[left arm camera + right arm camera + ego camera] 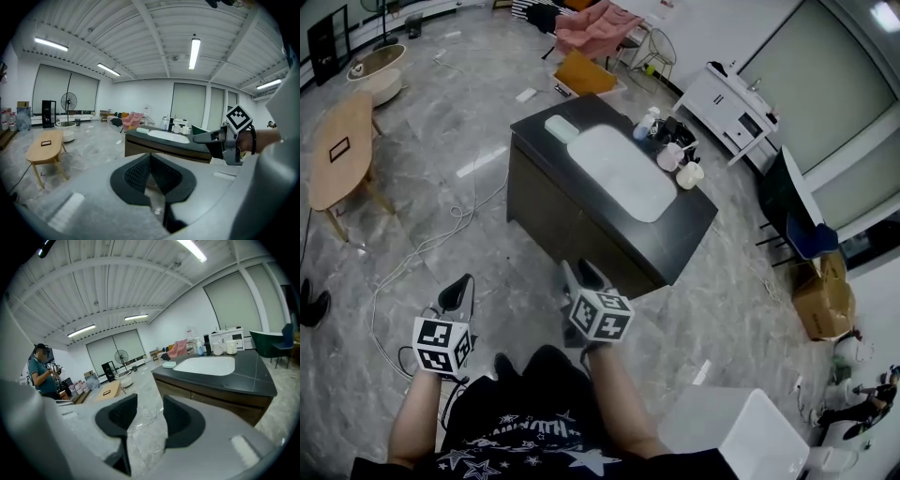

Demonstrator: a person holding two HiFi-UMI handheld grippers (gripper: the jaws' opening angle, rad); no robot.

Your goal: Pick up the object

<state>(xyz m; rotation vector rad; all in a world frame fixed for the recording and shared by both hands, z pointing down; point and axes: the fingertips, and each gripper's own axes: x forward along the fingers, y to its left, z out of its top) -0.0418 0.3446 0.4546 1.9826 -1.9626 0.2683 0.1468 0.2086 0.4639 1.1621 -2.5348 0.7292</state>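
A dark counter point(581, 220) with a white sink basin point(623, 173) stands on the floor in front of me. On its top lie a pale green block point(562, 128) and a cluster of bottles and white cups point(675, 150). Both grippers hang low, short of the counter and clear of everything on it. My left gripper point(459, 286) is shut, its pads meeting with nothing between them point(151, 157). My right gripper point(581, 274) is closer to the counter's front; its jaws stand open and empty point(150, 401). From the right gripper the basin point(208, 365) and green block point(168, 364) lie ahead.
A wooden oval table point(342, 150) stands far left, and a white cord point(431, 244) trails over the floor. A white cabinet point(736, 112), a dark chair point(797, 220) and a cardboard box point(823, 295) are to the right. A person point(43, 373) stands far off.
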